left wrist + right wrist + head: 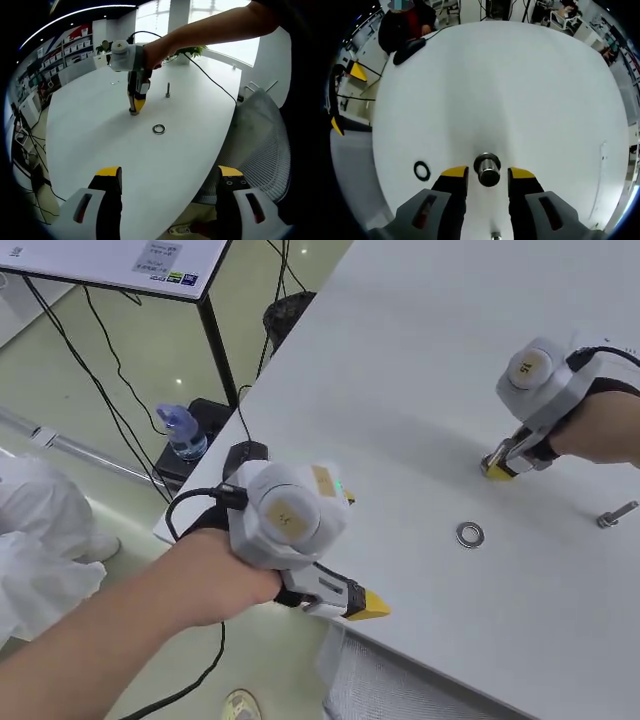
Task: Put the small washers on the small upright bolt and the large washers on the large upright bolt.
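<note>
My right gripper (488, 181) points down at the white table (420, 370), its jaws either side of the large upright bolt (487, 170) with a thin gap on each side. In the head view this gripper (497, 466) has its yellow tips at the table top. One washer (470, 534) (159, 129) (422, 171) lies flat between the two grippers. The small bolt (617, 514) (168, 89) stands beyond it, to the right. My left gripper (170, 177) (365, 605) is open and holds nothing, hovering at the table's near edge.
A mesh office chair (260, 130) stands by the table's near edge. On the floor to the left are a water bottle (183, 432), a black box and cables. A person (405, 20) sits at the table's far end.
</note>
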The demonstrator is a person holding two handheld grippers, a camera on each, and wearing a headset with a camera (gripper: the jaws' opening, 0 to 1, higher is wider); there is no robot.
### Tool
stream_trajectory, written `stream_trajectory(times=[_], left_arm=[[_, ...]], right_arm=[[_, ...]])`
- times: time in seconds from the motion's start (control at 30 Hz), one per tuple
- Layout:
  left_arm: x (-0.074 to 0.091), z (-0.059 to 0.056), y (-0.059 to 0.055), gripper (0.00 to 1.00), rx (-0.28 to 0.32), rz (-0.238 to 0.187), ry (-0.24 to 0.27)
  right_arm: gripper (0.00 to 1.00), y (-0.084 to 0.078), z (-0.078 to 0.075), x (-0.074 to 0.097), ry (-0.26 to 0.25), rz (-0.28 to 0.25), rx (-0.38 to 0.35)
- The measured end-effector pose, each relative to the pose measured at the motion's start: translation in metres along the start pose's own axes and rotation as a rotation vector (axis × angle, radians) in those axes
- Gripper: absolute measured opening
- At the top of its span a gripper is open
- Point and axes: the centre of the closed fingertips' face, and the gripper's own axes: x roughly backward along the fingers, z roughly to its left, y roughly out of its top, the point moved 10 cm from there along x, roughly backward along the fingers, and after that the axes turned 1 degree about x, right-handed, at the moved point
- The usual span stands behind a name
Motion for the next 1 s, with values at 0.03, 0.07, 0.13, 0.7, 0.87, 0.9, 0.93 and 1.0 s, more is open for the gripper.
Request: stream_trajectory(times=[0.03, 0.07, 0.13, 0.7, 0.87, 0.9, 0.93, 1.0], left_arm=[[0.000, 0.000, 0.000, 0.76, -0.002, 0.000, 0.001], [0.001, -0.001, 0.001, 0.76, -0.004, -0.001, 0.003], [0.002, -0.001, 0.001, 0.77, 0.001, -0.006, 0.004], [0.008, -0.002, 0.007, 0.78, -0.012, -0.008, 0.013], [0.009, -0.003, 0.009, 0.78, -0.019, -0.010, 0.016], [0.009, -0.003, 0.009, 0.78, -0.020, -0.012, 0.017], [0.010, -0.003, 0.009, 0.78, -0.021, -0.013, 0.019], [0.010, -0.002, 0.010, 0.78, -0.019, -0.015, 0.019]], right_arm=[[0.34, 0.000, 0.000, 0.002, 0.000, -0.005, 0.001], [0.35, 0.000, 0.000, 0.004, 0.002, -0.013, 0.002], [0.37, 0.000, 0.000, 0.008, -0.003, -0.031, 0.000], [0.40, 0.001, 0.016, 0.045, -0.008, -0.115, 0.057], [0.40, 0.000, 0.024, 0.052, -0.004, -0.128, 0.074], [0.40, 0.000, 0.027, 0.054, -0.004, -0.130, 0.076], [0.40, 0.000, 0.028, 0.055, -0.004, -0.132, 0.080], [0.40, 0.000, 0.032, 0.057, -0.003, -0.134, 0.083]])
